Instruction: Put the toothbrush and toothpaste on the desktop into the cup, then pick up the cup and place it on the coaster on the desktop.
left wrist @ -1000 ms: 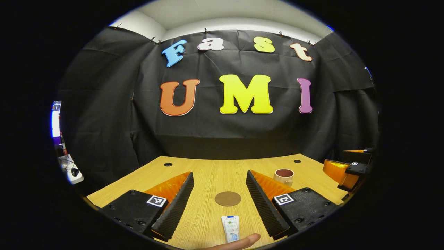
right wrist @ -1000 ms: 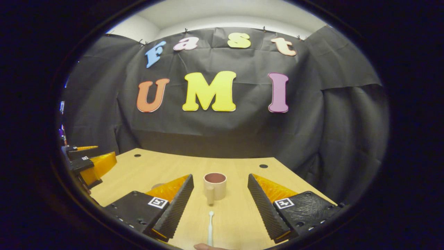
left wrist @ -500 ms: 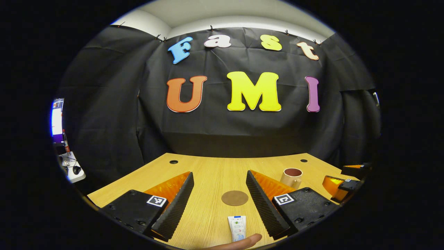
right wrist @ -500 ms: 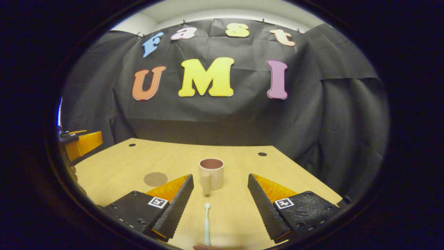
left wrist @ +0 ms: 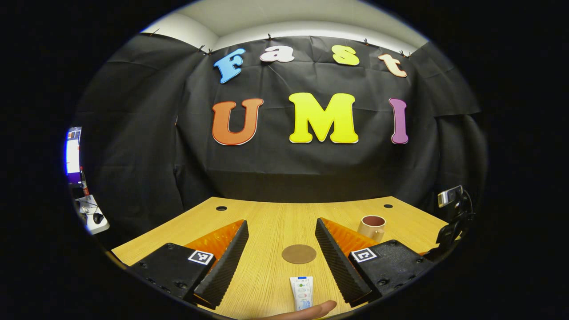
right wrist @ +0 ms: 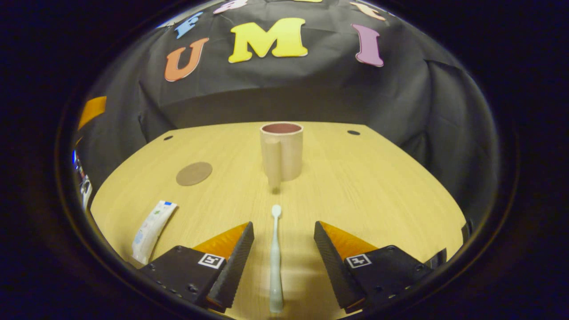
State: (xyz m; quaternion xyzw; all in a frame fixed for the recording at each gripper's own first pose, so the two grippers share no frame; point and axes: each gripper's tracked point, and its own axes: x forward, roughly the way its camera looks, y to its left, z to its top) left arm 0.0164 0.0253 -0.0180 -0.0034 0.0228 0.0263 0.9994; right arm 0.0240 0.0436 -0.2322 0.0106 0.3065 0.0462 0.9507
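Straddling the toothbrush (right wrist: 275,258) on the desk (right wrist: 364,178), the right gripper (right wrist: 283,262) gaped wide, touching nothing; the cup (right wrist: 282,150) stood just beyond the brush head; the left gripper (left wrist: 280,262) likewise gaped over the toothpaste (left wrist: 302,292), the coaster (left wrist: 298,254) just past it.

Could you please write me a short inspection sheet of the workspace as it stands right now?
Surface: wooden desk, two round holes near the far edge.
Job's things: toothbrush flat, lying between the right claw's fingers, head toward the cup; cup upright, handle toward the camera, nothing seen inside; toothpaste flat at the left; coaster bare.
Clutter: nothing seen on the desk.
Grippers: left claw open over the toothpaste and coaster; right claw open, not touching the toothbrush.
Cables: nothing seen.
Surroundings: black cloth wall; small camera on a stand at the desk's right edge.
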